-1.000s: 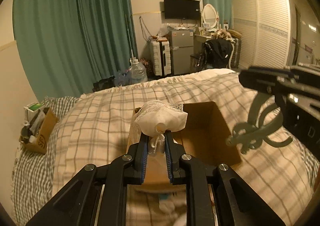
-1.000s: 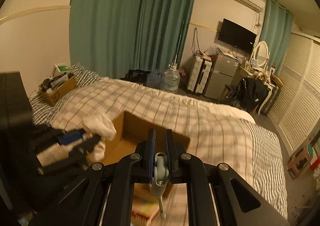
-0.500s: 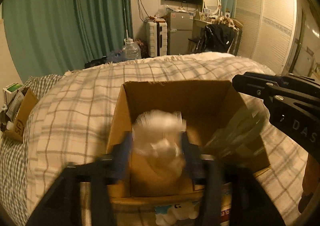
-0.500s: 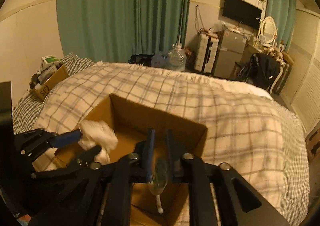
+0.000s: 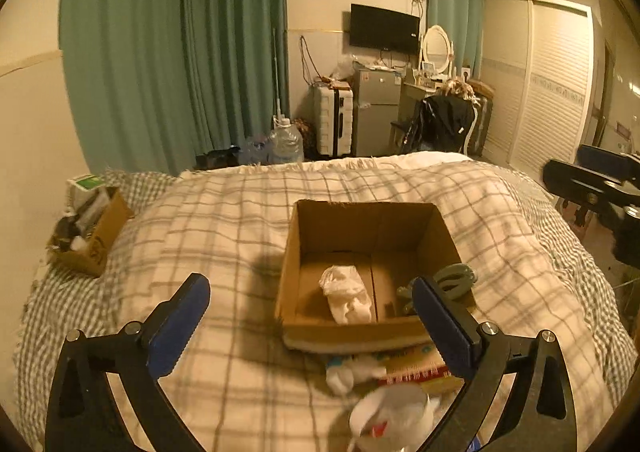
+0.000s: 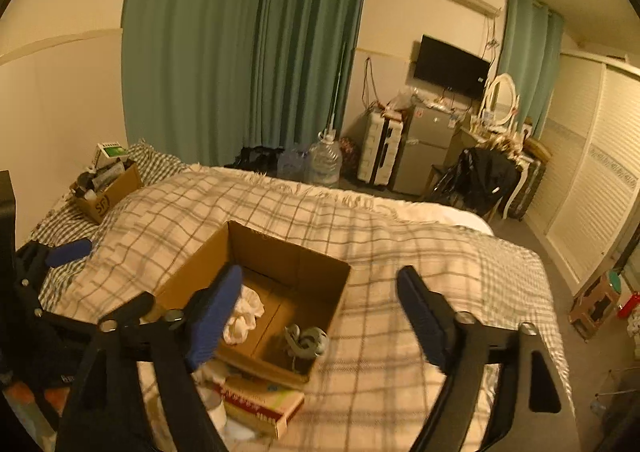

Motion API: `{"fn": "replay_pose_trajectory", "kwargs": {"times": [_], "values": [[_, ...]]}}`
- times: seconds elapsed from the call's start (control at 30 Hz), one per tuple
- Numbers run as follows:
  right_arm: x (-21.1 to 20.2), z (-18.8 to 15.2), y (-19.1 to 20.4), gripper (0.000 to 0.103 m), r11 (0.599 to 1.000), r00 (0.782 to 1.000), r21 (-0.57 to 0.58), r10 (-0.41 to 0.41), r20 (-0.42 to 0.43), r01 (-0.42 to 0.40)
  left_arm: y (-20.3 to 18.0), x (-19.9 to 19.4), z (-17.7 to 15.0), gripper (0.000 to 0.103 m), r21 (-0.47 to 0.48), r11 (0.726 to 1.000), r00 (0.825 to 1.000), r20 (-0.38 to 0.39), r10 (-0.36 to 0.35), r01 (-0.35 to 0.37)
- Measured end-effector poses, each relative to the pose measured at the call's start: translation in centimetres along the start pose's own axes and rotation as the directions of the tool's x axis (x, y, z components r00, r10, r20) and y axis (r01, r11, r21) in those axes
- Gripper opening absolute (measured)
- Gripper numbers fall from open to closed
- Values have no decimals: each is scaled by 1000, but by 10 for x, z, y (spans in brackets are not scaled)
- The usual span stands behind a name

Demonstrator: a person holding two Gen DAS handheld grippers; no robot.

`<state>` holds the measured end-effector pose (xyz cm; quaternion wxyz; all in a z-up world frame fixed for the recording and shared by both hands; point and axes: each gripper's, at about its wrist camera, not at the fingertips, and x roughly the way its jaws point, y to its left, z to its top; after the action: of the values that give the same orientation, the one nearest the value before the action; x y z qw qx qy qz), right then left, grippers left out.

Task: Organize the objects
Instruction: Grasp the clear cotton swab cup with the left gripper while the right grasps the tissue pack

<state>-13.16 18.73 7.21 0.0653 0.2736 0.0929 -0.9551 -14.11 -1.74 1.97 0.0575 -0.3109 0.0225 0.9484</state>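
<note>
An open cardboard box sits on the checked bed; it also shows in the right wrist view. Inside it lie a crumpled white cloth and a grey-green hair claw clip. My left gripper is open and empty, raised in front of the box. My right gripper is open and empty above the box's near right side. The right gripper's body shows at the far right of the left wrist view.
Loose items lie in front of the box: a printed carton, a white cup-like object and a white crumpled piece. A second cardboard box full of things sits at the bed's left edge. The checked blanket spreads around.
Both grippers have opened and pulled back up. The white cloth dropped from the left gripper and the claw clip from the right gripper; both now lie in the box.
</note>
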Motion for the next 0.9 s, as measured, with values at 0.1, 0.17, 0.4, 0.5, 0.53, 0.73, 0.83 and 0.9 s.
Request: {"fn": "replay_pose_trajectory", "kwargs": {"times": [0.1, 0.17, 0.4, 0.5, 0.53, 0.73, 0.83, 0.9], "values": [[-33, -12, 3, 93, 1000, 1000, -15, -14, 22, 14, 6, -25, -14, 103, -9, 999, 999, 6, 31, -31], [-48, -25, 8, 95, 999, 999, -27, -21, 24, 22, 8, -34, -26, 103, -19, 999, 999, 3, 50, -50], [-60, -88, 28, 96, 1000, 999, -23, 17, -39, -18, 4, -52, -74, 103, -53, 994, 995, 0, 99, -99], [-46, -120, 37, 96, 1000, 997, -8, 30, -76, -30, -3, -39, -101, 103, -62, 993, 994, -33, 101, -103], [-38, -132, 39, 96, 1000, 994, -7, 28, -102, -29, -5, -35, -107, 103, -53, 993, 994, -48, 99, -102], [-5, -167, 31, 96, 999, 975, 32, 40, -219, -34, -25, 0, -140, 103, 38, 995, 982, -162, 94, -89], [-4, -170, 21, 96, 996, 974, 80, 59, -220, -42, -35, 12, -149, 103, 79, 994, 976, -196, 95, -81], [-2, -171, 15, 96, 994, 973, 101, 61, -224, -39, -39, 15, -152, 103, 85, 995, 975, -210, 69, -52]]}}
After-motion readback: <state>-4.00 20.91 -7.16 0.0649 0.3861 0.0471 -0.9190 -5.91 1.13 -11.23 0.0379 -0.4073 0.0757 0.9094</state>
